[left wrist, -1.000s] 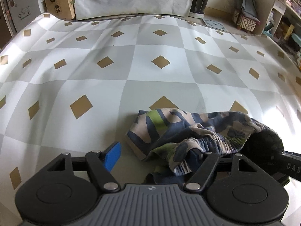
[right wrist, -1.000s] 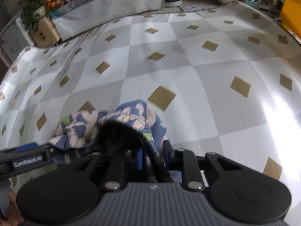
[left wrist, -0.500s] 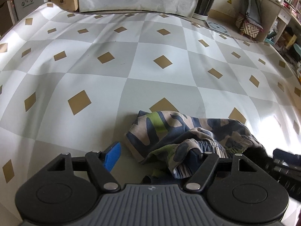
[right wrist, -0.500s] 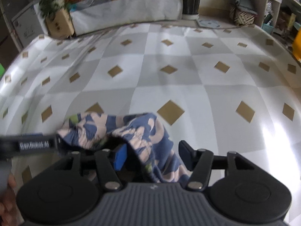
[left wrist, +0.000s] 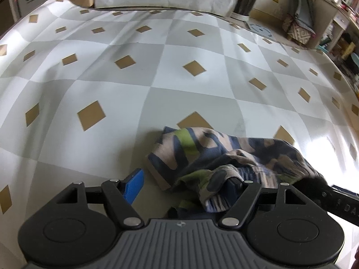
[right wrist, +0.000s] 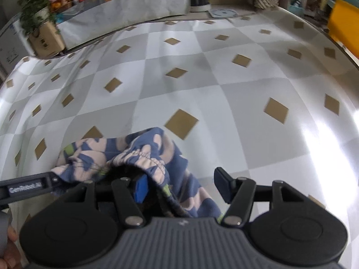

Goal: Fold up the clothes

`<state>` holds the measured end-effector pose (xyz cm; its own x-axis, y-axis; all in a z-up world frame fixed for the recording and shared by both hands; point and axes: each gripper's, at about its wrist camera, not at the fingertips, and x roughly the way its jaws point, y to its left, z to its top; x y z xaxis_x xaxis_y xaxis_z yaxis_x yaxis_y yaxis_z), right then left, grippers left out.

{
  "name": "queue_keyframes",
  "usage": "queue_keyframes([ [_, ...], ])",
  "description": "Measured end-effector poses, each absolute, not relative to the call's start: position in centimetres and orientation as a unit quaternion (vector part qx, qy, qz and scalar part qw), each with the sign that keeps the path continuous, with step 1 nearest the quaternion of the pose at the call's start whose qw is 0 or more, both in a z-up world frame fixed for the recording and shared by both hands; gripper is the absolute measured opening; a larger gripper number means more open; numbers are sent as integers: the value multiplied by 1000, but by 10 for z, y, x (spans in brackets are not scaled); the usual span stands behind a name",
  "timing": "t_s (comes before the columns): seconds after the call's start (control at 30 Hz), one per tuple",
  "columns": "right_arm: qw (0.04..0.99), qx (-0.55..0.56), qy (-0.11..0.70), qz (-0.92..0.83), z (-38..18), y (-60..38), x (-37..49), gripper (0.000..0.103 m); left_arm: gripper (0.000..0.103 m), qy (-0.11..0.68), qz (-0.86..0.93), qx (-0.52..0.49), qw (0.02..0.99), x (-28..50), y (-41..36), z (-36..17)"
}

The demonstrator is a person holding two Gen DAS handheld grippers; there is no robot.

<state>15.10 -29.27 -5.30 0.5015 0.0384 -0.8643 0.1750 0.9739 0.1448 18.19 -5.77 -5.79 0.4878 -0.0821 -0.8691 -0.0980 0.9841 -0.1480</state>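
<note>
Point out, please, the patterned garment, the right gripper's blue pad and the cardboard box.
patterned garment (left wrist: 202,148): left wrist view, on its flat striped panel.
blue pad (right wrist: 141,187): right wrist view, on its face.
cardboard box (right wrist: 46,41): right wrist view, on its front.

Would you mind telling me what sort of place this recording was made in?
Most likely a lived-in home room: a patterned blue, beige and green garment lies on a grey-and-white checked cloth, with a leafy potted plant and cluttered shelves behind.

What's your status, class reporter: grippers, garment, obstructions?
Right gripper open, jaws just opened, garment draped between them. Left gripper open, one finger under the cloth. Garment crumpled on checked tablecloth. Nothing in the way.
</note>
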Motion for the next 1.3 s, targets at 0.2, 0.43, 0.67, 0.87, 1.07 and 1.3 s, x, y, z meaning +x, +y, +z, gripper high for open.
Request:
queue_keyframes([
  [0.2,840,175,510,-57,-60,-314,152,61,73,510,21,-118,852,187,-45,-61],
  [0.43,823,222,520,-54,-63,-326,153,64,73,514,22,-128,848,189,-42,-63],
  [0.67,815,238,528,-28,-56,-330,146,67,73,508,30,-129,851,192,-37,-59],
  [0.87,811,248,530,-24,-51,-336,137,68,73,507,32,-130,851,193,-36,-58],
  [1.07,798,269,538,-35,-53,-347,128,69,73,508,34,-127,851,193,-35,-58],
  [1.3,800,235,551,-40,-57,-345,123,69,73,511,31,-119,851,191,-36,-60],
])
